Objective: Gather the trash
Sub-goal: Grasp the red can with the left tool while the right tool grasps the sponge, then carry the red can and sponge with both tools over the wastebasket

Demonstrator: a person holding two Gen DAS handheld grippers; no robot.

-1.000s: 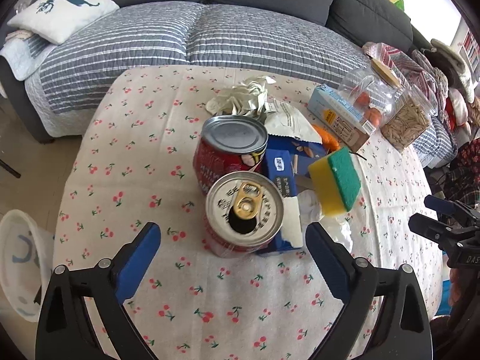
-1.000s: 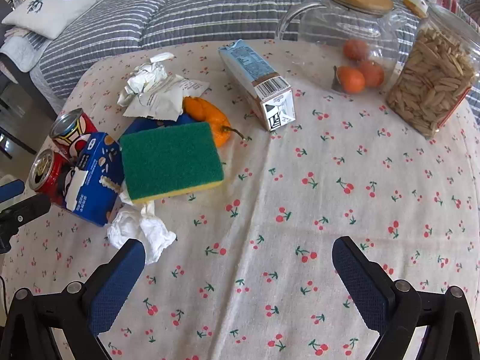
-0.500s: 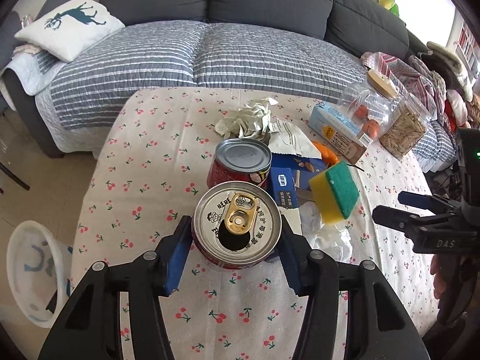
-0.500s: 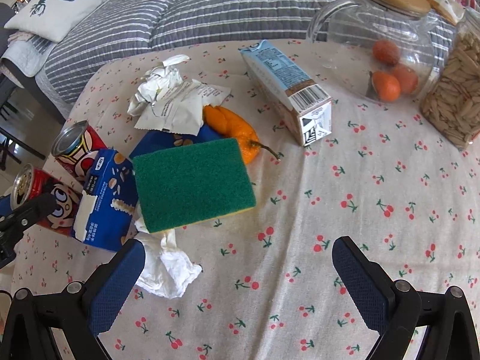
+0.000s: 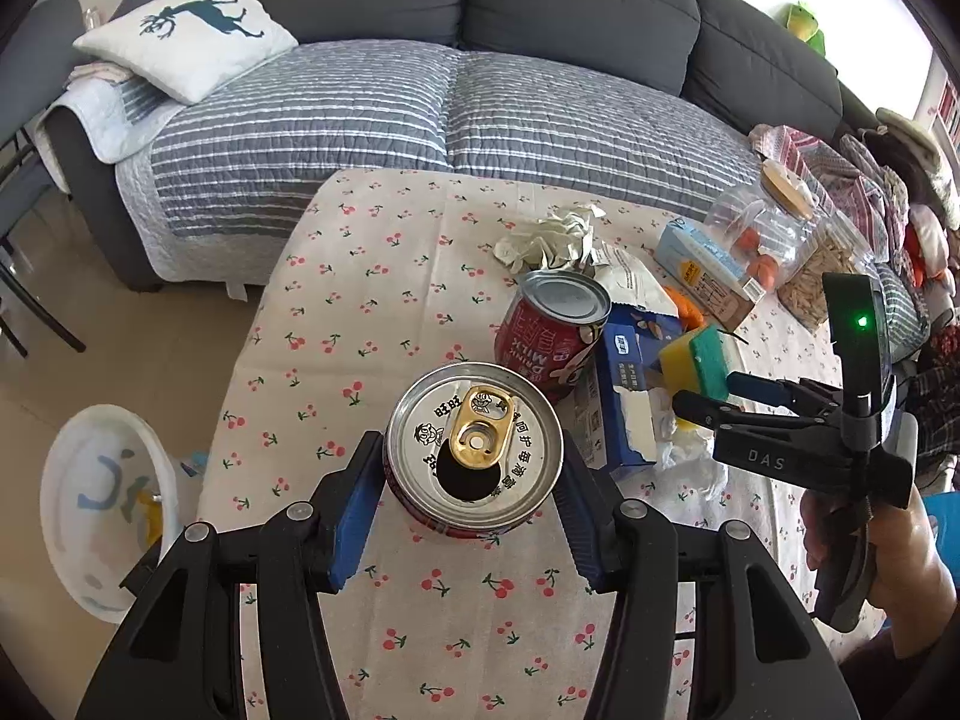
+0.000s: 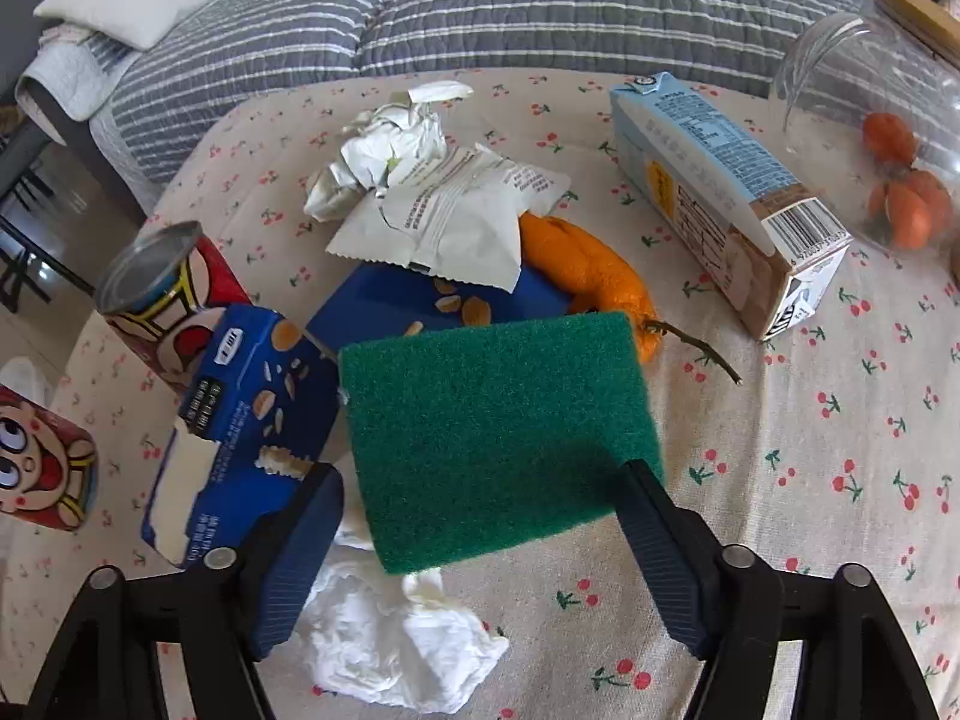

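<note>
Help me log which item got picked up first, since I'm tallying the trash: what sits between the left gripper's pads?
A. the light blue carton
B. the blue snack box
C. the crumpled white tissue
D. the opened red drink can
D: in the left wrist view the left gripper has its blue pads against both sides of the opened red drink can, pull-tab top facing the camera, above the tablecloth.

Right wrist view: sponge (image 6: 498,438) at centre, over a crumpled tissue (image 6: 396,648) — snack box (image 6: 240,420) to its left, milk carton (image 6: 726,198) upper right, wrapper (image 6: 456,210) above.
</note>
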